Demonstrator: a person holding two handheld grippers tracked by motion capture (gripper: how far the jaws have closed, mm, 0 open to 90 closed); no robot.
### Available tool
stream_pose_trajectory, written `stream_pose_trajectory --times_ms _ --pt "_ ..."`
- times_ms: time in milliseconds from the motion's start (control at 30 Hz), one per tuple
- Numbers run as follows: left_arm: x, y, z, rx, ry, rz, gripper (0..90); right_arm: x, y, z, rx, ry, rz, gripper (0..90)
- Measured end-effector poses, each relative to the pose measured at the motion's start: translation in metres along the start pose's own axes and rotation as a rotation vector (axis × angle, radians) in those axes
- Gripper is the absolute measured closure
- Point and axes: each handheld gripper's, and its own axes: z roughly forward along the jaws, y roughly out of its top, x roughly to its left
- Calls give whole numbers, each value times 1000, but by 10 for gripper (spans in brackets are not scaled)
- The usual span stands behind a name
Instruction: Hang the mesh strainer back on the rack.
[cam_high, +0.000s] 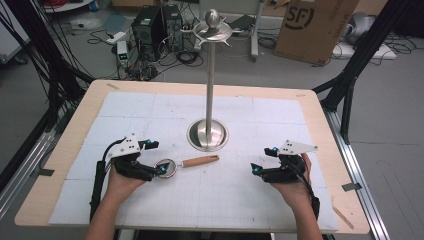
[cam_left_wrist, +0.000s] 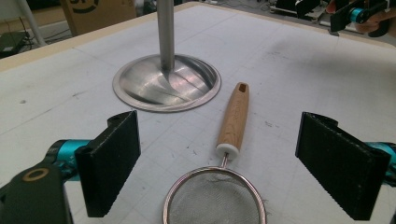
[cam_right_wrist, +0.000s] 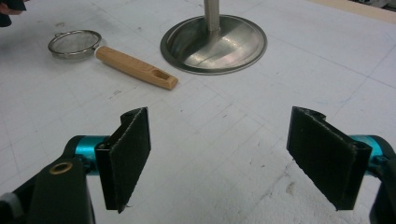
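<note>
Left gripper (cam_high: 156, 157): jaws wide apart, set to either side of the strainer (cam_high: 166, 168), not touching it. Strainer: flat on the counter (cam_high: 240, 197), wooden handle (cam_high: 200, 161) pointing toward the stand (cam_high: 208, 134) just beyond. Right gripper (cam_high: 264, 160): jaws spread, empty, well apart from the strainer.

In the left gripper view, the strainer's (cam_left_wrist: 215, 200) mesh bowl was cut off by the bottom edge, and the stand's (cam_left_wrist: 166, 32) pole ran off the top. The right tool (cam_left_wrist: 357, 14) appeared far off, partly cropped.
</note>
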Motion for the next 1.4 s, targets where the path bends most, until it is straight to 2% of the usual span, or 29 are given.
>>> stream_pose_trajectory --times_ms 233,400,567,800,900,1067,1167,1267,1300,1400 --pt "-6 1 12 44 -20 11 156 -3 -1 0 16 7 24 211" --pt "-3 2 20 78 -17 4 164 -3 -1 1 7 11 22 211" --pt "-2 13 27 122 -31 17 200 -2 0 0 8 11 17 211" --pt "-4 27 46 241 -62 56 231 -1 1 -1 9 6 9 211" --pt "-6 28 57 298 -82 67 263 0 2 -2 2 7 6 211" --pt "-7 27 69 389 -90 61 315 1 2 -3 1 9 6 212" --pt "-6 27 73 444 -83 74 345 1 2 -2 3 11 3 212" --pt "-6 28 77 477 -77 83 367 2 3 -2 7 12 4 212" --pt "-6 28 79 474 -82 73 378 2 3 -2 8 10 4 213" --pt "-5 29 82 516 -94 86 432 2 3 -2 7 8 -1 213"
